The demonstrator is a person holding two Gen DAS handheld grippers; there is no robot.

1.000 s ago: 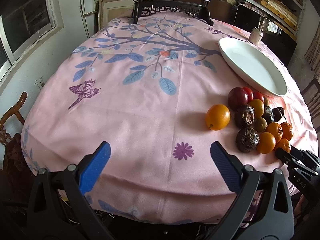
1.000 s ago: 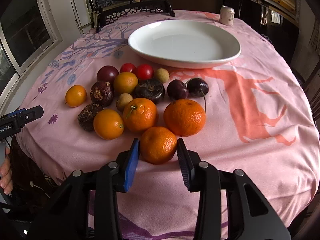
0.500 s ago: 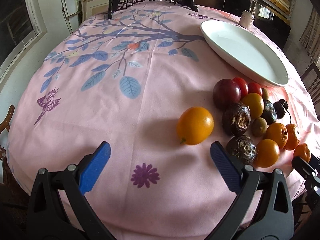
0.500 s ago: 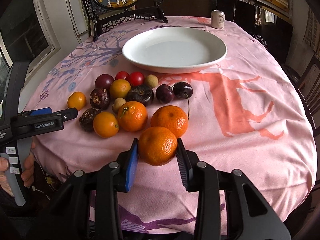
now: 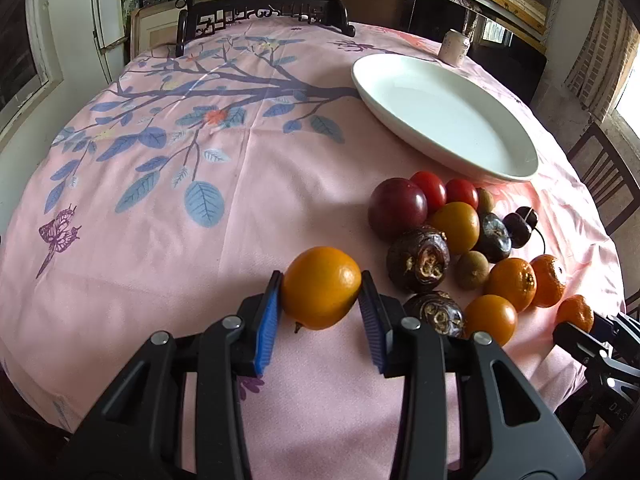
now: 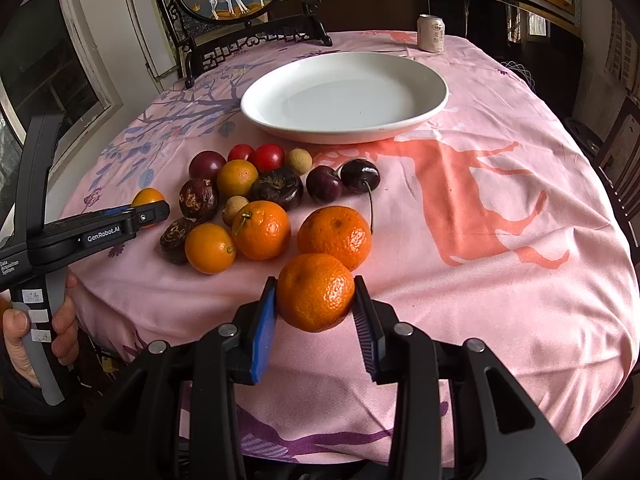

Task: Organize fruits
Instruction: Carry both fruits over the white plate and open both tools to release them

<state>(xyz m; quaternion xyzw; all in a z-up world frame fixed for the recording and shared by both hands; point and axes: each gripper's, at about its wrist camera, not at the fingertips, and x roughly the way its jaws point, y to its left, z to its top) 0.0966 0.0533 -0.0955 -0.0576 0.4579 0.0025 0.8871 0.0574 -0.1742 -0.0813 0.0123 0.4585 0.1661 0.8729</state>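
While both grip: fruit clamped each side.
L gripper (image 5: 320, 308): fingers clamped on yellow-orange fruit (image 5: 321, 287), near surface.
R gripper (image 6: 315, 312): fingers clamped on mandarin (image 6: 315, 292), lifted.
Tip: carry level to plate (image 6: 424, 114), release low.

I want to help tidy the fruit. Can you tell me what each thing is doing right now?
left gripper: shut on the smooth orange fruit.
right gripper: shut on the mandarin.
white plate: nothing in it.
cherries: lying on the pink tablecloth, not picked up.
can: standing upright past the plate.
other fruit pile: resting on the cloth, near the plate.
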